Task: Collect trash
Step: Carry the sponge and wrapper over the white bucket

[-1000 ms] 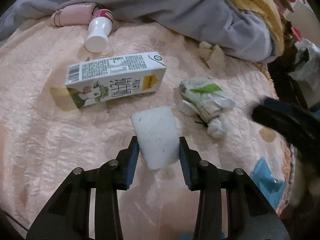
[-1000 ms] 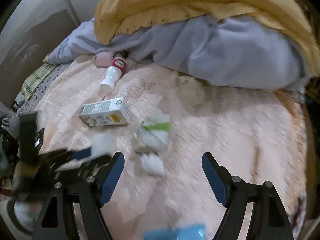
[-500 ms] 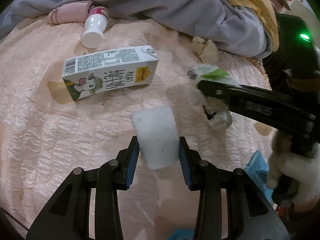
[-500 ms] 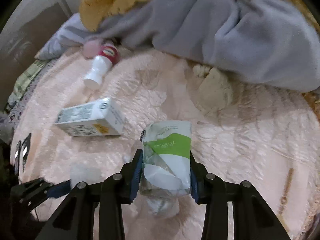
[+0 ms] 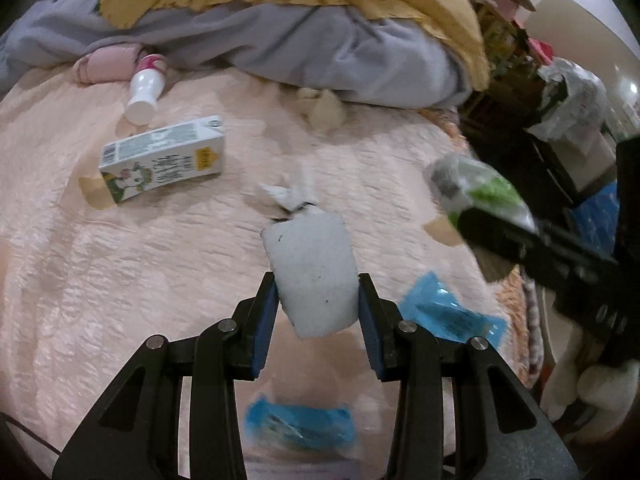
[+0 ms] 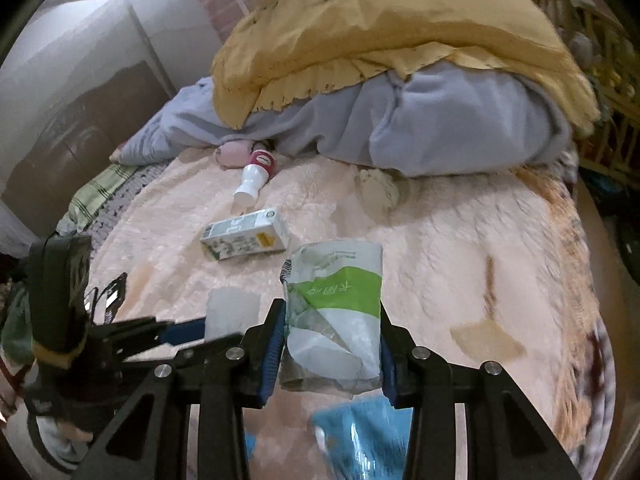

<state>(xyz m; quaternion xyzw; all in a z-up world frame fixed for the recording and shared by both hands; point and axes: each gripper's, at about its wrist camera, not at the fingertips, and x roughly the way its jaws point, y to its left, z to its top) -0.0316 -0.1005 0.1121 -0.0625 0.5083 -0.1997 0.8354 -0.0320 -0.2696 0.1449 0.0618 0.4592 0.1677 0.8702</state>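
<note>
The bed cover (image 6: 460, 248) is pale peach with a crinkled sheen. On it lies a white milk carton (image 5: 162, 158) printed with a green cartoon cow and a yellow badge, and a white bottle (image 5: 144, 90) with a red-and-pink label. The crumpled wrapper (image 6: 334, 320) is white with a bright green band. Blue packets (image 5: 450, 314) lie nearby. A mustard-yellow blanket (image 6: 380, 28) tops a grey one (image 6: 440, 128); a green-striped cloth (image 6: 100, 192) sits at the left edge.
</note>
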